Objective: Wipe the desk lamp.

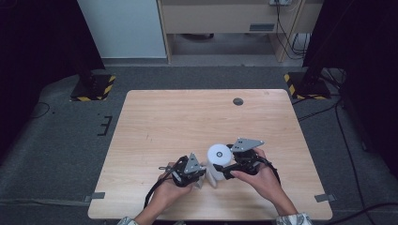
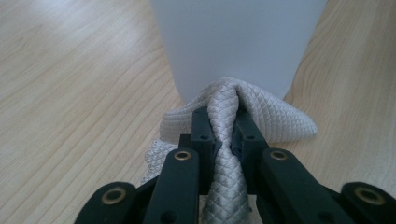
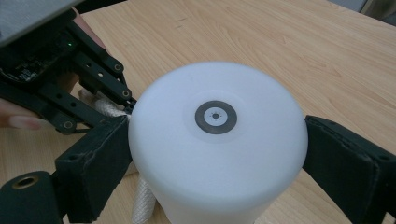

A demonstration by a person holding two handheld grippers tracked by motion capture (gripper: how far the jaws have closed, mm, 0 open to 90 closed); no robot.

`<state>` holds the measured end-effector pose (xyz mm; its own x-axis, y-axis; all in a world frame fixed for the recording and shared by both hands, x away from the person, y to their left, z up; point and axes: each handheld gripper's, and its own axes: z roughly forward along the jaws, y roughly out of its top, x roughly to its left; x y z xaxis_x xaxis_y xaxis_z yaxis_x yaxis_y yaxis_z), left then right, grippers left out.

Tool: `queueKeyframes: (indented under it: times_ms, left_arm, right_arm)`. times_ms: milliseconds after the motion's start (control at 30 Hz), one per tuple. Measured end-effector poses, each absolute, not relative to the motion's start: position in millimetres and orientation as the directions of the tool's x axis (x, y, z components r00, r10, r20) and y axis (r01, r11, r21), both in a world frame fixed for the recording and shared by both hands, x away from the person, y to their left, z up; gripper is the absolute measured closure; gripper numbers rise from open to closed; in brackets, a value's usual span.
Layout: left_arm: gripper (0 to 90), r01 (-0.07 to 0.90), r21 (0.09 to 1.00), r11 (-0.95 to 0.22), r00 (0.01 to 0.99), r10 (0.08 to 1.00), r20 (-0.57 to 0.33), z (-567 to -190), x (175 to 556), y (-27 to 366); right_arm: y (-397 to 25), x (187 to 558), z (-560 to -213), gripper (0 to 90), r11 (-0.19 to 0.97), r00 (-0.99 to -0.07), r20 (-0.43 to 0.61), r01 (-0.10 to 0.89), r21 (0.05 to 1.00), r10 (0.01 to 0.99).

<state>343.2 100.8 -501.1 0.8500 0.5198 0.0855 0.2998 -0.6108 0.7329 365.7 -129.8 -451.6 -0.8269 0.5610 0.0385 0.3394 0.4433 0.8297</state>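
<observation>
Your left gripper point(image 2: 223, 122) has its fingers point(image 2: 203, 135) clenched on a bunched grey quilted cloth point(image 2: 229, 116), pressed against the base of the white cylinder point(image 3: 217, 140). Your right gripper point(image 3: 217, 154) spreads wide, fingers point(image 3: 100, 163) clasping the cylinder's sides. It stands upright near the worktop's point(image 1: 187, 117) front edge, a dark ring centred on top.

One wooden table point(image 1: 155, 122) carries the work, with one round grommet point(image 1: 238, 101) set in its far edge. On it stands one white cylindrical container point(image 1: 218, 159), topped by one dark ring mark point(image 3: 215, 117). One grey quilted cloth point(image 2: 261, 116) sits at its base. Two grippers are in play, the left gripper point(image 1: 199, 176) and the right gripper point(image 1: 220, 169), and two hands hold them. Two yellow-and-black striped stand bases point(image 1: 94, 87) flank the table on the floor.
</observation>
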Motion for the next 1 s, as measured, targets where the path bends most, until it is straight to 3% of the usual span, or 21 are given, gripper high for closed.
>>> queueKeyframes:
  times_ms: [233, 567, 1000]
  left_arm:
    - [80.9, 0.299, 0.742, -0.600, 0.838, 0.537, 0.097, -500, 347, 102]
    - [81.3, 0.246, 0.863, -0.442, 0.797, 0.598, 0.079, -468, 353, 117]
    - [81.4, 0.273, 0.854, -0.443, 0.797, 0.601, 0.057, -474, 365, 119]
  right_arm:
    - [-130, 366, -452, 10.1, 0.443, -0.827, 0.040, 0.340, 0.829, 0.560]
    - [-128, 365, -452, 10.0, 0.445, -0.833, 0.048, 0.341, 0.828, 0.551]
    - [-123, 362, -452, 10.0, 0.452, -0.853, 0.056, 0.329, 0.829, 0.518]
